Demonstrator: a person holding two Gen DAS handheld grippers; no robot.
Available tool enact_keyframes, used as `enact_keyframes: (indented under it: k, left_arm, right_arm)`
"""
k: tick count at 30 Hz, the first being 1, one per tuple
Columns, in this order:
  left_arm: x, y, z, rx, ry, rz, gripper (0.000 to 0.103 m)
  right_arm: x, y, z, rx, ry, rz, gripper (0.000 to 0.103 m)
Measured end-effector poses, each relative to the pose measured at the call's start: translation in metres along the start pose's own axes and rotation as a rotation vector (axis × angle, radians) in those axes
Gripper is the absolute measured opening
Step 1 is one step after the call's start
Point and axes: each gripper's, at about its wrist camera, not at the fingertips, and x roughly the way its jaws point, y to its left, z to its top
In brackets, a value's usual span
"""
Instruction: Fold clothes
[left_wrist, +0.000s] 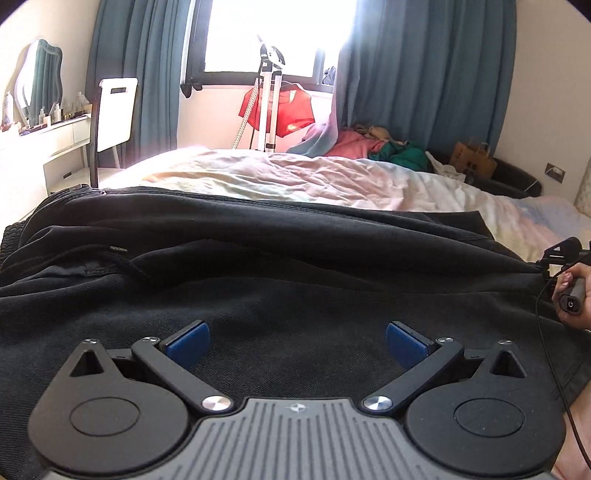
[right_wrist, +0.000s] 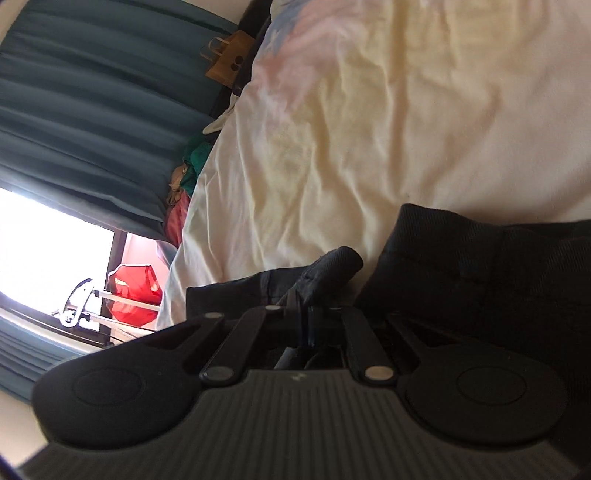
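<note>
A black garment (left_wrist: 280, 258) lies spread across the near part of the bed, with a ribbed cuff or waistband at its left end. My left gripper (left_wrist: 297, 345) hovers just over it, open wide, blue pads (left_wrist: 188, 341) apart and empty. In the right wrist view, which is rolled sideways, my right gripper (right_wrist: 308, 314) is shut on a ribbed edge of the black garment (right_wrist: 332, 267), which bunches up past the fingertips. More of the garment (right_wrist: 498, 266) lies to the right. The right gripper's handle and the hand holding it (left_wrist: 570, 295) show at the left view's right edge.
The bed has a pale pastel sheet (left_wrist: 295, 177). A pile of pink and green clothes (left_wrist: 369, 146) sits at its far side. A steamer stand with a red garment (left_wrist: 280, 110), teal curtains (left_wrist: 424, 74), a white chair (left_wrist: 114, 114), a dresser and a paper bag (left_wrist: 472, 158) stand around.
</note>
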Motion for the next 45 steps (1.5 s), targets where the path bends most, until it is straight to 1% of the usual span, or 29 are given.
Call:
enact_keyframes:
  k: [1, 4, 8, 10, 11, 12, 15, 17, 18, 20, 22, 23, 24, 25, 27, 28, 31, 35, 37, 38, 39, 43, 45]
  left_arm:
    - [0.0, -0.002, -0.001, 0.009, -0.002, 0.002, 0.103]
    - [0.0, -0.008, -0.004, 0.028, -0.002, 0.004, 0.103]
    - [0.0, -0.014, -0.008, 0.033, 0.007, -0.01, 0.103]
    - [-0.001, -0.017, -0.01, 0.046, 0.004, -0.013, 0.103]
    - [-0.002, -0.019, -0.011, 0.054, 0.002, -0.015, 0.103]
    - [-0.002, -0.021, -0.011, 0.062, 0.001, -0.015, 0.103]
    - [-0.001, -0.027, -0.013, 0.086, 0.001, -0.015, 0.103]
    - [-0.002, -0.031, -0.014, 0.1, -0.001, -0.015, 0.103]
    - [-0.002, -0.032, -0.015, 0.107, -0.003, -0.015, 0.103]
    - [-0.003, -0.034, -0.015, 0.118, -0.007, -0.007, 0.103]
    - [-0.003, -0.035, -0.015, 0.121, -0.009, -0.001, 0.103]
    - [-0.004, -0.036, -0.015, 0.118, -0.012, -0.004, 0.103]
    - [-0.006, -0.037, -0.015, 0.114, -0.016, -0.007, 0.103]
    - [-0.008, -0.037, -0.014, 0.113, -0.02, -0.008, 0.103]
    - [-0.011, -0.036, -0.014, 0.111, -0.03, -0.008, 0.103]
    - [-0.014, -0.036, -0.013, 0.109, -0.035, -0.008, 0.103]
    - [-0.024, -0.035, -0.012, 0.105, -0.055, -0.012, 0.103]
    - [-0.048, -0.037, -0.013, 0.123, -0.109, -0.006, 0.103]
    - [-0.063, -0.039, -0.013, 0.129, -0.135, -0.009, 0.103]
    - [-0.067, -0.039, -0.014, 0.129, -0.142, -0.012, 0.103]
    - [-0.074, -0.04, -0.016, 0.13, -0.15, -0.016, 0.103]
    - [-0.089, -0.043, -0.023, 0.144, -0.156, -0.015, 0.103]
    - [-0.093, -0.045, -0.025, 0.155, -0.157, -0.009, 0.103]
  right_arm:
    - [-0.001, -0.001, 0.001, 0.007, 0.003, 0.007, 0.007]
    - [-0.013, 0.018, 0.01, -0.018, -0.02, 0.074, 0.007]
    - [-0.032, 0.031, 0.022, -0.041, -0.069, 0.12, 0.006]
    - [-0.04, 0.026, 0.03, -0.038, -0.1, 0.103, 0.006]
    - [-0.042, 0.02, 0.032, -0.04, -0.108, 0.08, 0.006]
    - [-0.04, 0.012, 0.033, -0.053, -0.102, 0.034, 0.006]
    - [-0.03, -0.019, 0.024, -0.074, -0.025, -0.087, 0.007]
    - [-0.032, -0.016, 0.022, -0.095, -0.019, -0.097, 0.007]
    - [-0.033, -0.015, 0.021, -0.105, -0.016, -0.101, 0.009]
    - [-0.036, -0.012, 0.02, -0.126, -0.009, -0.11, 0.01]
    - [-0.038, -0.009, 0.018, -0.148, -0.003, -0.12, 0.016]
    - [-0.043, -0.005, 0.016, -0.179, 0.002, -0.136, 0.021]
    - [-0.051, -0.001, 0.013, -0.206, 0.009, -0.142, 0.03]
    - [-0.058, 0.003, 0.01, -0.234, 0.015, -0.148, 0.036]
    - [-0.078, 0.016, 0.0, -0.318, 0.004, -0.159, 0.071]
    - [-0.089, 0.022, -0.006, -0.361, -0.002, -0.164, 0.075]
    - [-0.129, 0.052, -0.034, -0.546, -0.009, -0.134, 0.076]
    - [-0.184, 0.084, -0.088, -0.738, 0.025, -0.027, 0.075]
    - [-0.211, 0.092, -0.118, -0.838, 0.042, 0.021, 0.078]
    - [-0.224, 0.097, -0.133, -0.887, 0.05, 0.045, 0.082]
    - [-0.237, 0.098, -0.146, -0.928, 0.05, 0.071, 0.082]
    - [-0.268, 0.1, -0.178, -1.008, 0.044, 0.13, 0.082]
    - [-0.273, 0.1, -0.189, -1.04, 0.046, 0.138, 0.082]
